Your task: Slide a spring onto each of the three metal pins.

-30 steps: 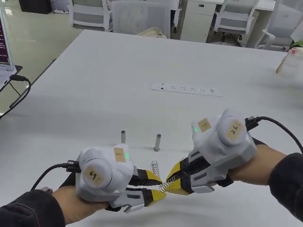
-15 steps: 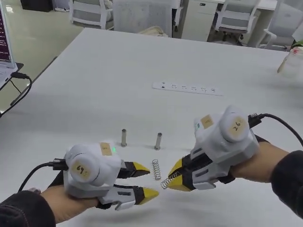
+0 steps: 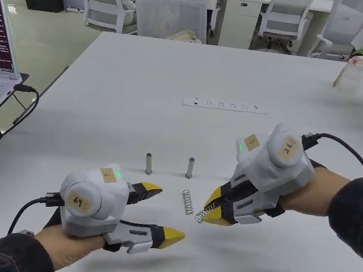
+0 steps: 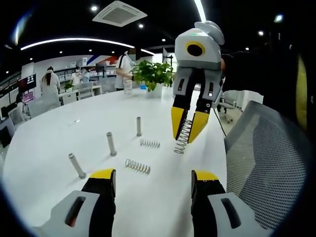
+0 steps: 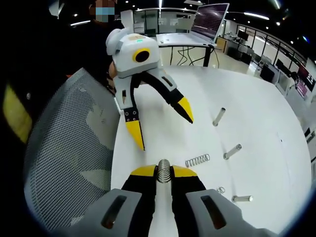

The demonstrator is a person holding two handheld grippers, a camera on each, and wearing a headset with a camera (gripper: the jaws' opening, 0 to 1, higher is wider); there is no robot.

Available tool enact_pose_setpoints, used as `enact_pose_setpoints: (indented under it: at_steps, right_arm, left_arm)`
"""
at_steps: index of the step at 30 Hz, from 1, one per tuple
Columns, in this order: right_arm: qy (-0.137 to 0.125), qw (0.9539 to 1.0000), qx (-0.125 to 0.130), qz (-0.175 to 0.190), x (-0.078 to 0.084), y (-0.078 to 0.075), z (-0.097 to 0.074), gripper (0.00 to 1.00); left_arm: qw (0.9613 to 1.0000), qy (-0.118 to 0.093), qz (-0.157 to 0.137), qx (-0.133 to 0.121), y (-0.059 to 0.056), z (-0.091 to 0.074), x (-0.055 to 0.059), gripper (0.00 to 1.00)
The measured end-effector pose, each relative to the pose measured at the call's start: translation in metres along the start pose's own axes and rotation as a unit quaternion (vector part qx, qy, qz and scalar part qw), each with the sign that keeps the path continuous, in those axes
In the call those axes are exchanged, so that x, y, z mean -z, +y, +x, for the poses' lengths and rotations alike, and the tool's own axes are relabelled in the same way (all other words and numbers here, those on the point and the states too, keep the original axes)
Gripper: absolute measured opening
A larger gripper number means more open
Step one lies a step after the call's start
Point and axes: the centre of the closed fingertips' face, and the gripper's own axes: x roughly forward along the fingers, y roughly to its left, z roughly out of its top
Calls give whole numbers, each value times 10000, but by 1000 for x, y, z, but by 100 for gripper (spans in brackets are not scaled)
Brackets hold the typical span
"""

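You looked to be on the first threading, right gripper point(image 3: 211, 212) clenched on a spring point(image 3: 202, 214) just in front of the nearest bare pin point(image 3: 190, 168), left gripper point(image 3: 163, 210) spread empty near that pin, and next you needed to line the coil's bore over its tip.

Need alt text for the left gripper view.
The right gripper holds a spring above the white table. Left of it stand three bare pins, with two loose springs lying nearby. The left gripper is open in the foreground.
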Motion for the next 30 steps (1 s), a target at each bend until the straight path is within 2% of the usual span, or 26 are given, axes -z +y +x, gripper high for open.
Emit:
enact_pose_setpoints:
  at_steps: [16, 30]
  right_arm:
    - [-18, 9998, 183, 56, 3, -15, -16, 8]
    - [20, 9992, 388, 109, 11, -27, -41, 8]
  left_arm:
    - [9991, -53, -223, -361, 16, -7, 10, 77]
    - [9982, -38, -359, -487, 18, -14, 19, 76]
